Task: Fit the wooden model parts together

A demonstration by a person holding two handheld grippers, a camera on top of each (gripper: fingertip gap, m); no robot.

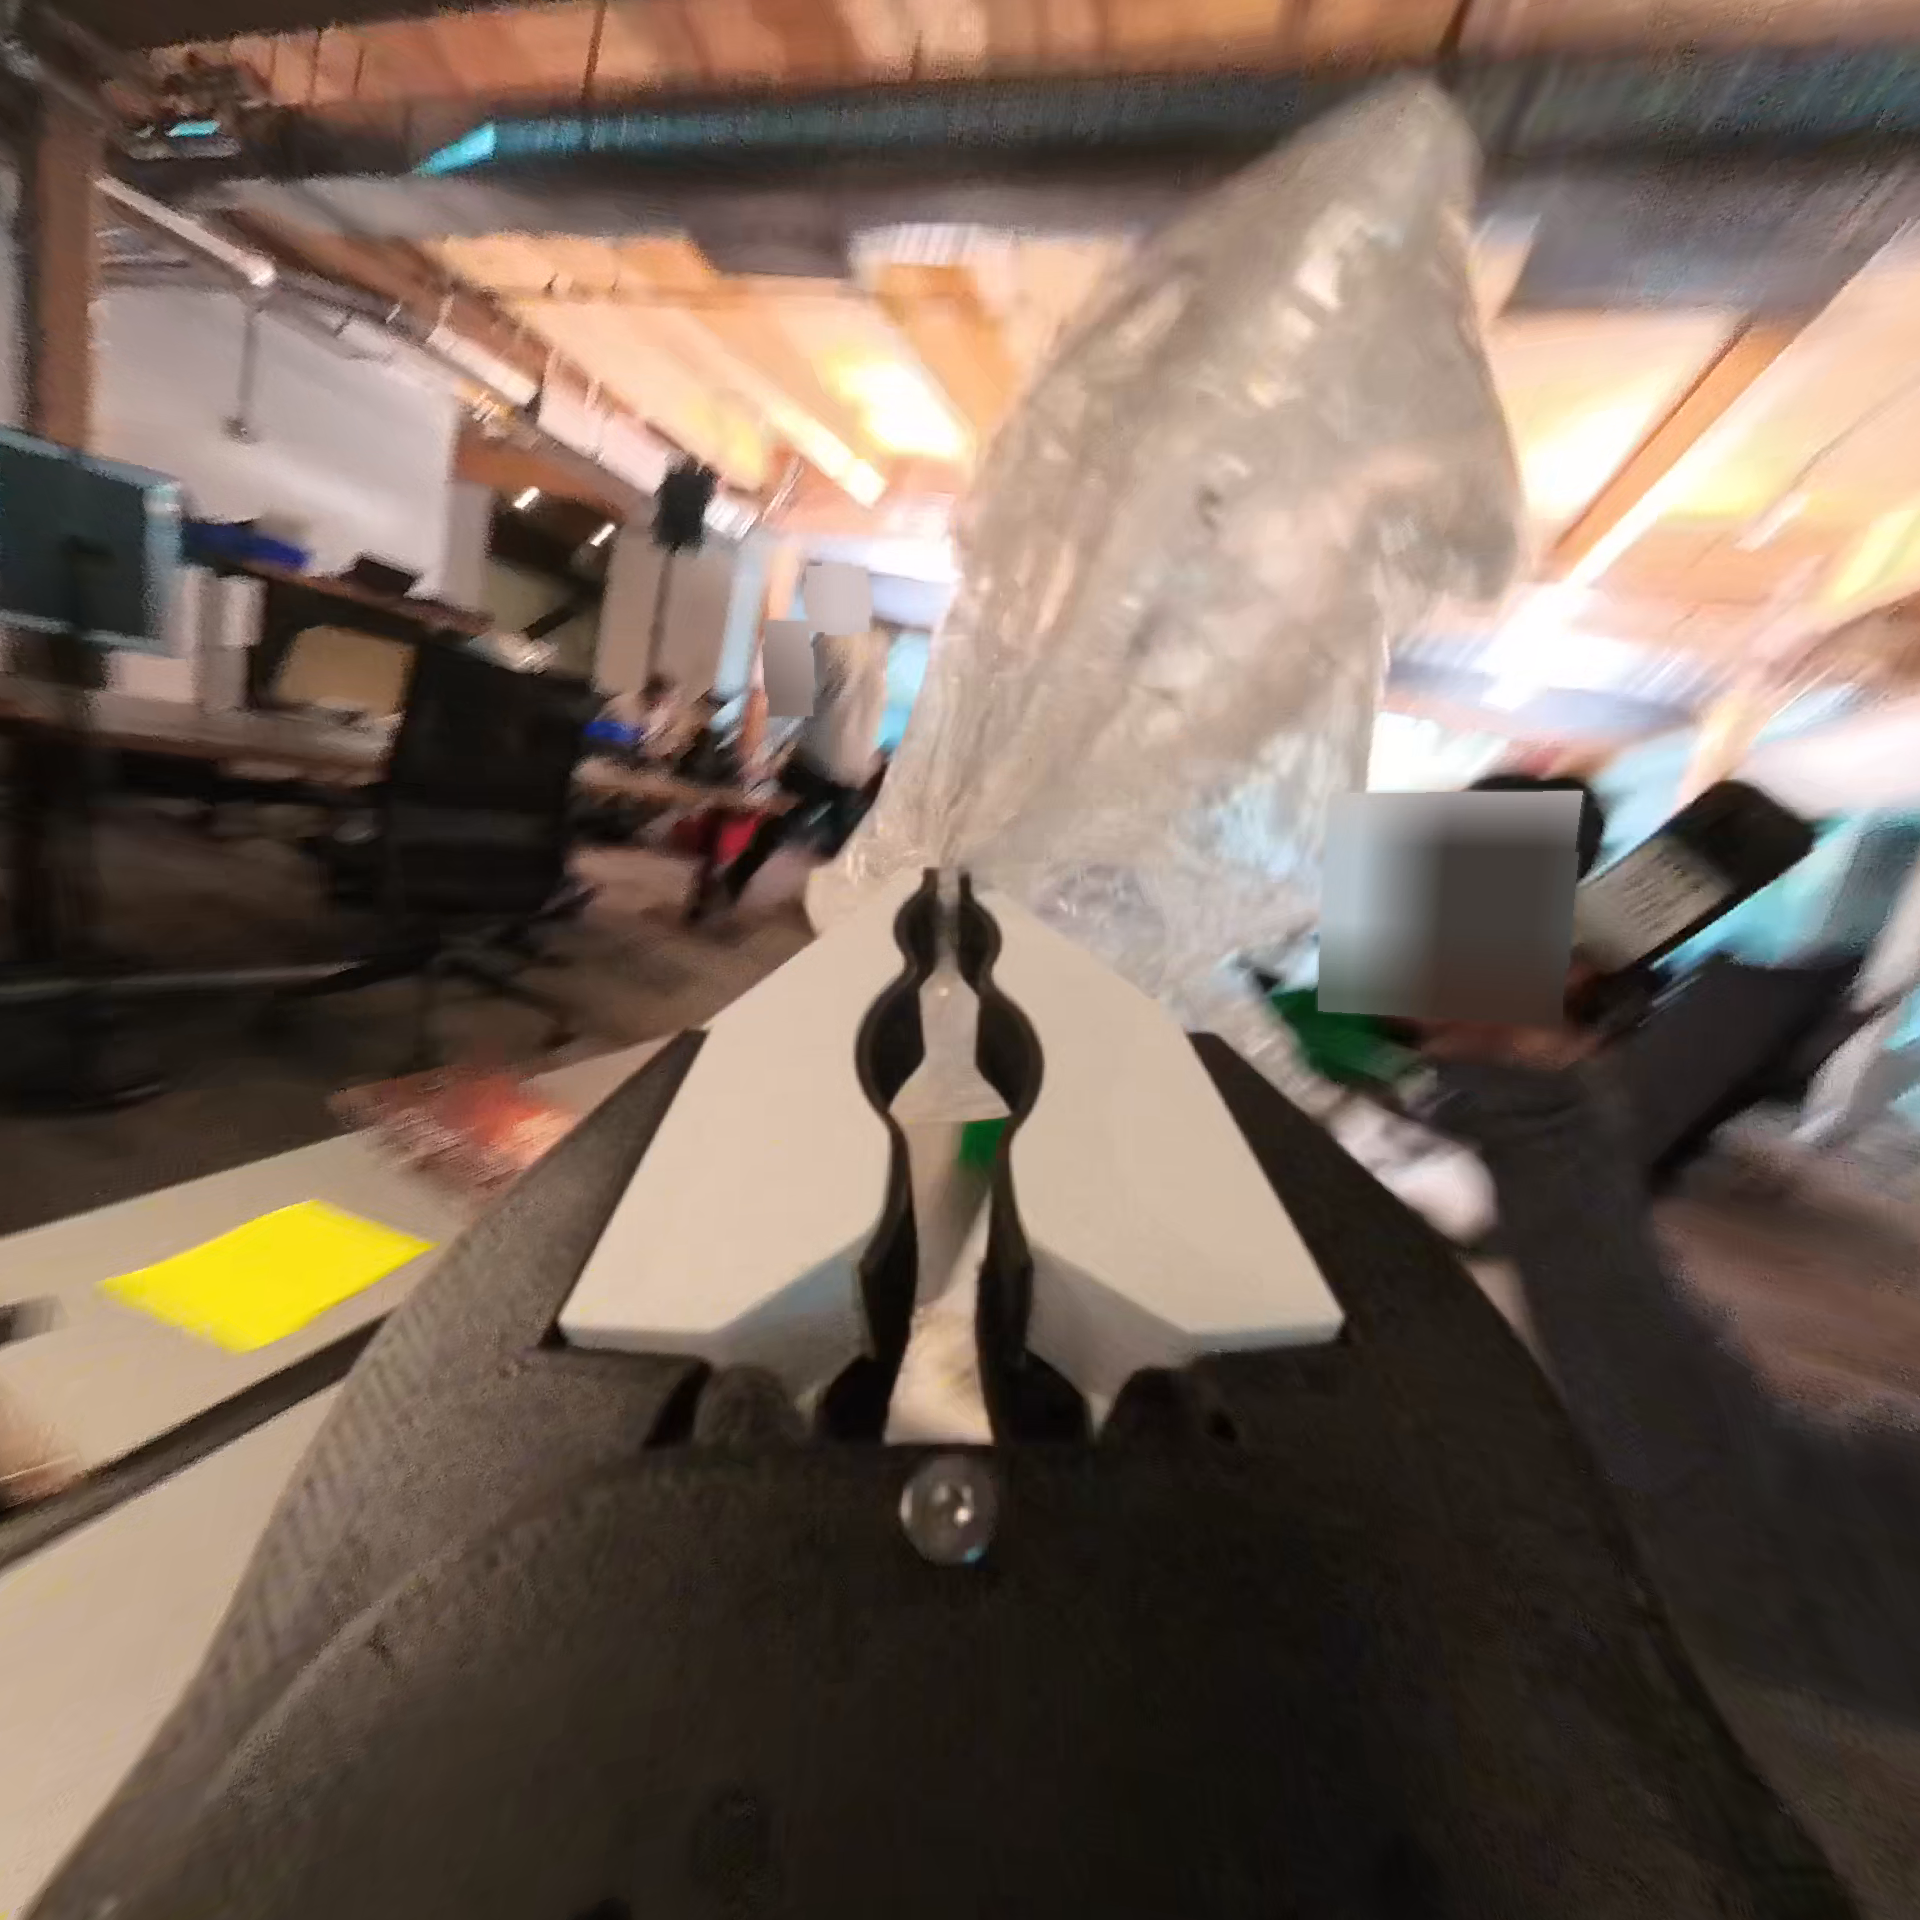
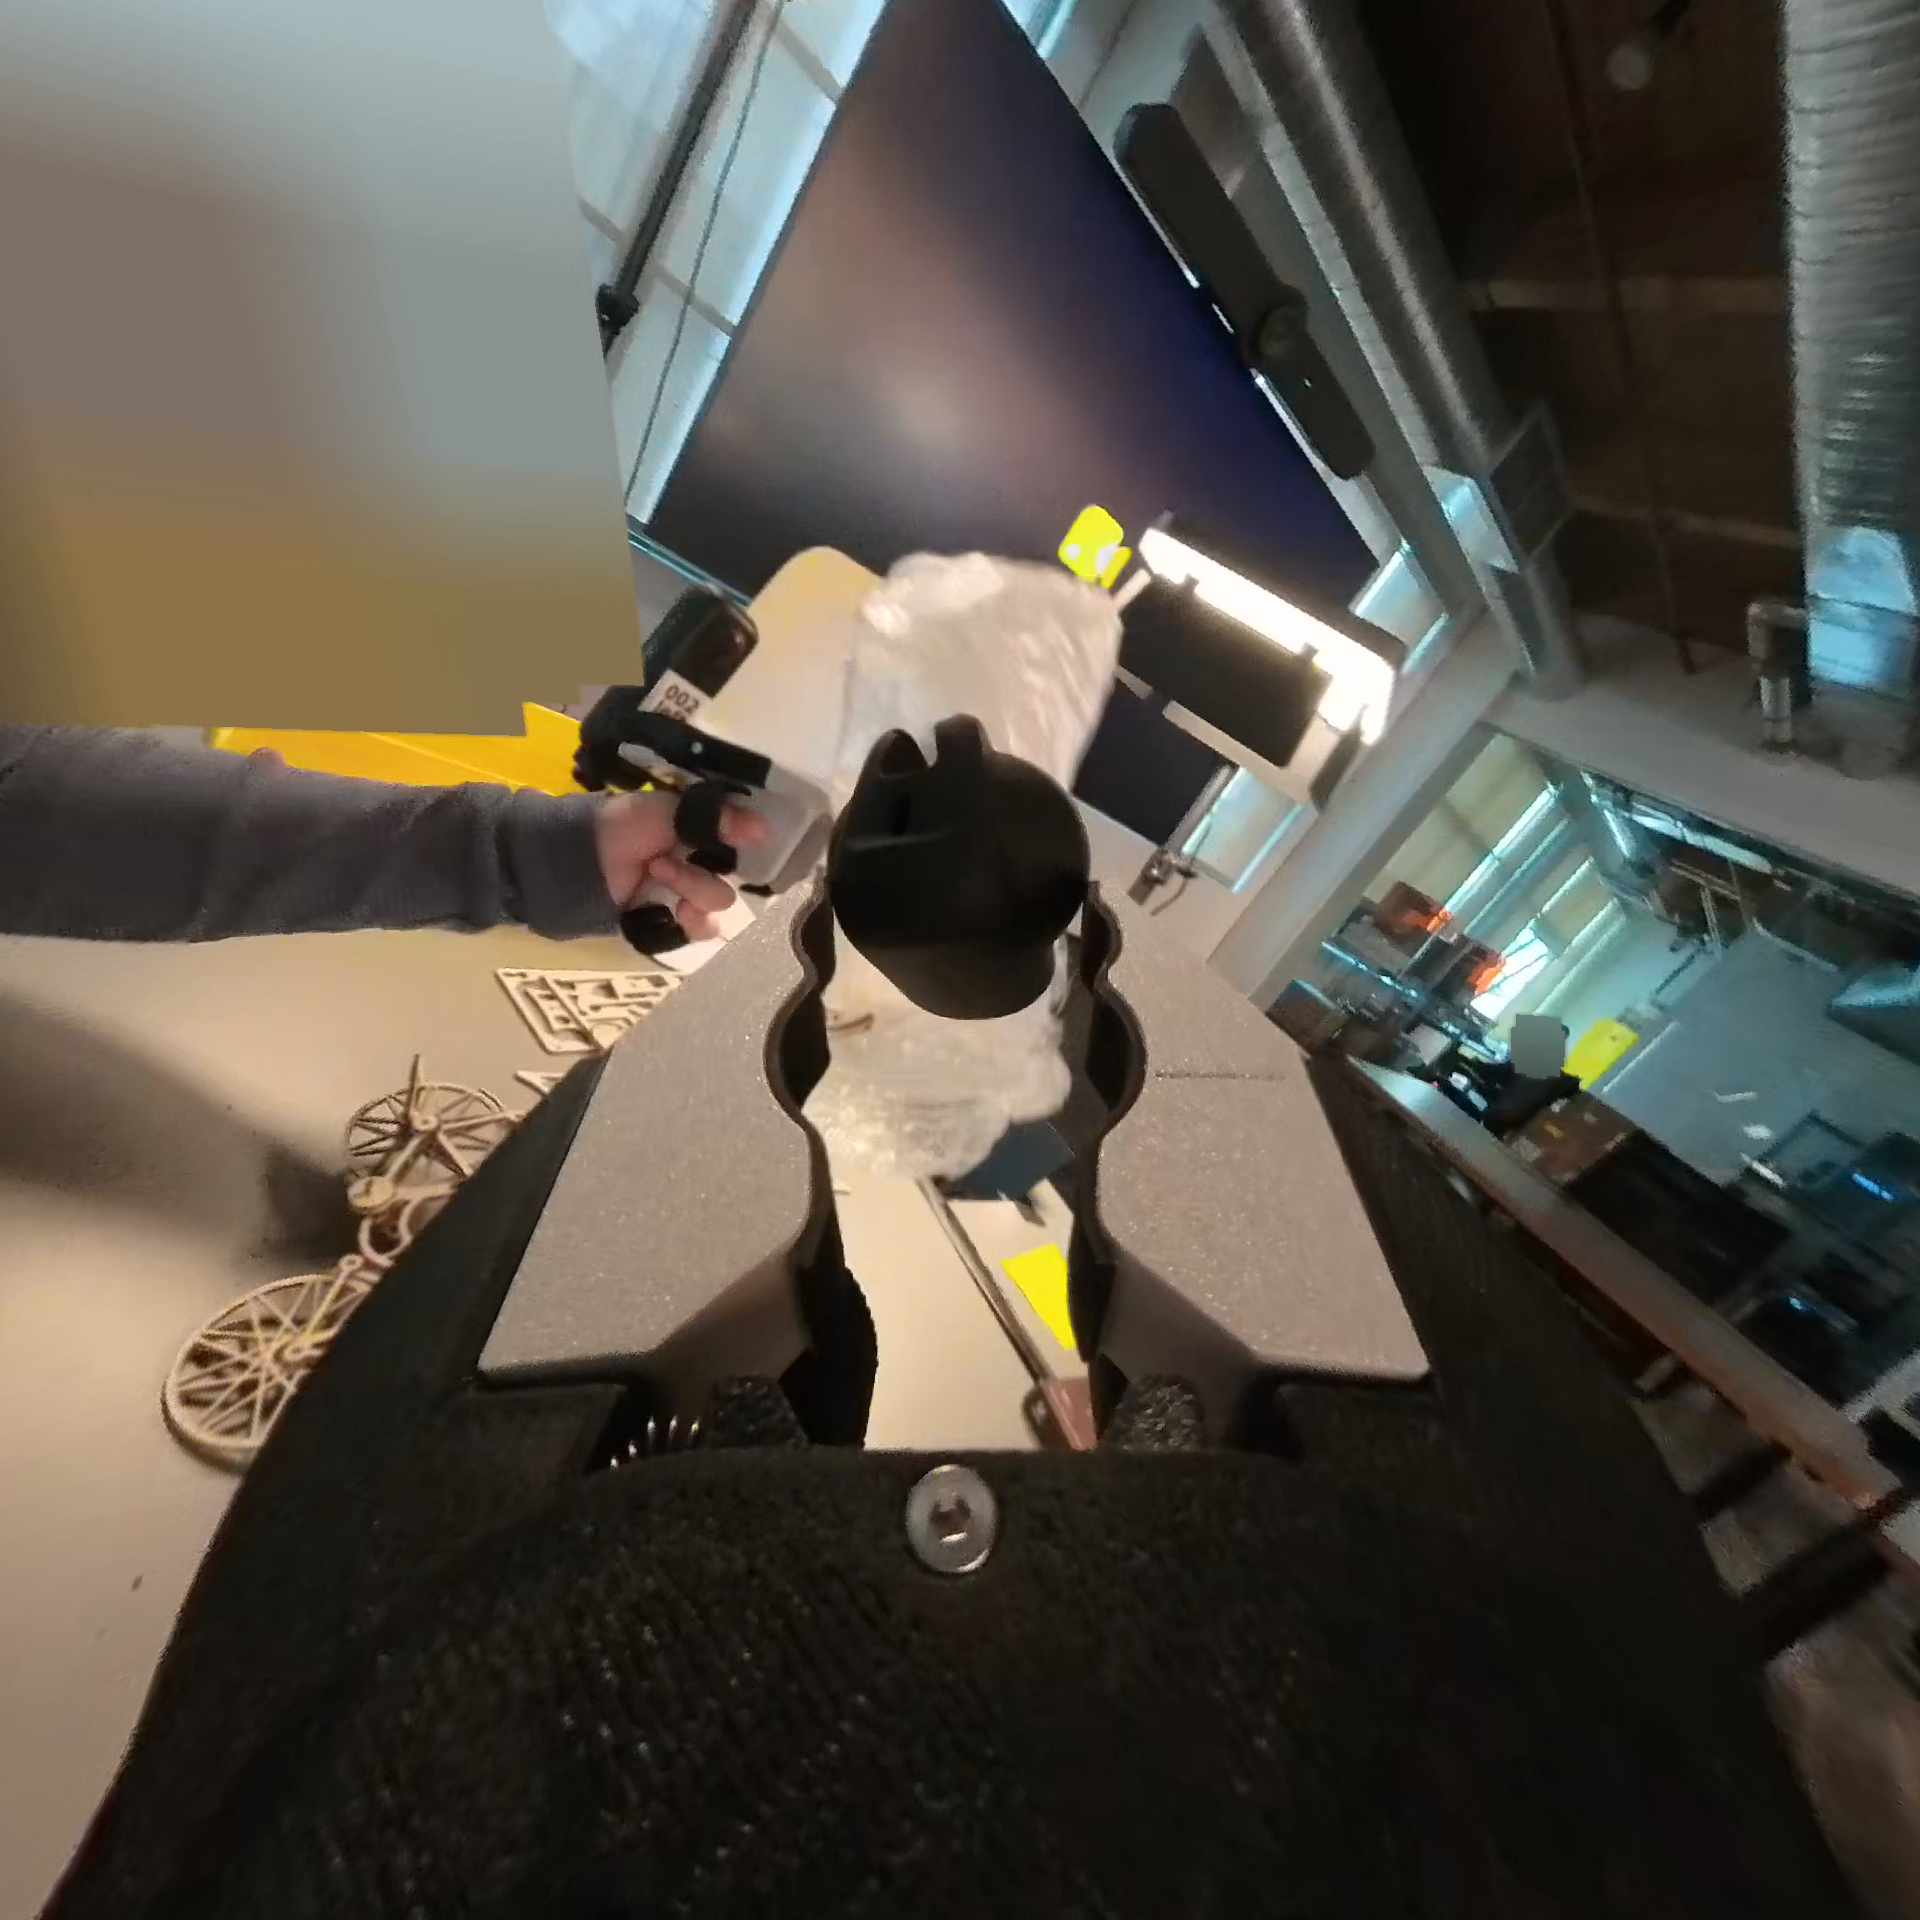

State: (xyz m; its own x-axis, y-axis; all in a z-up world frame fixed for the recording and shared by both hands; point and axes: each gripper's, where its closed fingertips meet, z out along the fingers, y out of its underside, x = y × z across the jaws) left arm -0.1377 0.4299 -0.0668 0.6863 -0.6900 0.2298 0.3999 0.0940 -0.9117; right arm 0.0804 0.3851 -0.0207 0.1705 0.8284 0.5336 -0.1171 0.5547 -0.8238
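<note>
My left gripper (image 1: 948, 883) is shut on a corner of a clear plastic bag (image 1: 1195, 571) and holds it up in the air. In the right wrist view the bag (image 2: 977, 644) hangs behind a black rounded shape (image 2: 956, 883) that joins onto the left gripper's body (image 2: 727, 790), held in a person's hand (image 2: 665, 862). My right gripper (image 2: 951, 925) has its jaws apart, and that shape lines up with the gap. A wooden bicycle model (image 2: 312, 1278) and a cut wooden parts sheet (image 2: 582, 1003) lie on the table (image 2: 94, 1507) to its left.
A yellow sheet (image 1: 270, 1283) lies on the table, and a yellow patch (image 2: 1039, 1288) shows under the right gripper. A large dark screen (image 2: 987, 312) stands behind the table. Desks, chairs and people are farther off. The left wrist view is motion-blurred. Across from one pair of fingers to the other is roughly 25 centimeters.
</note>
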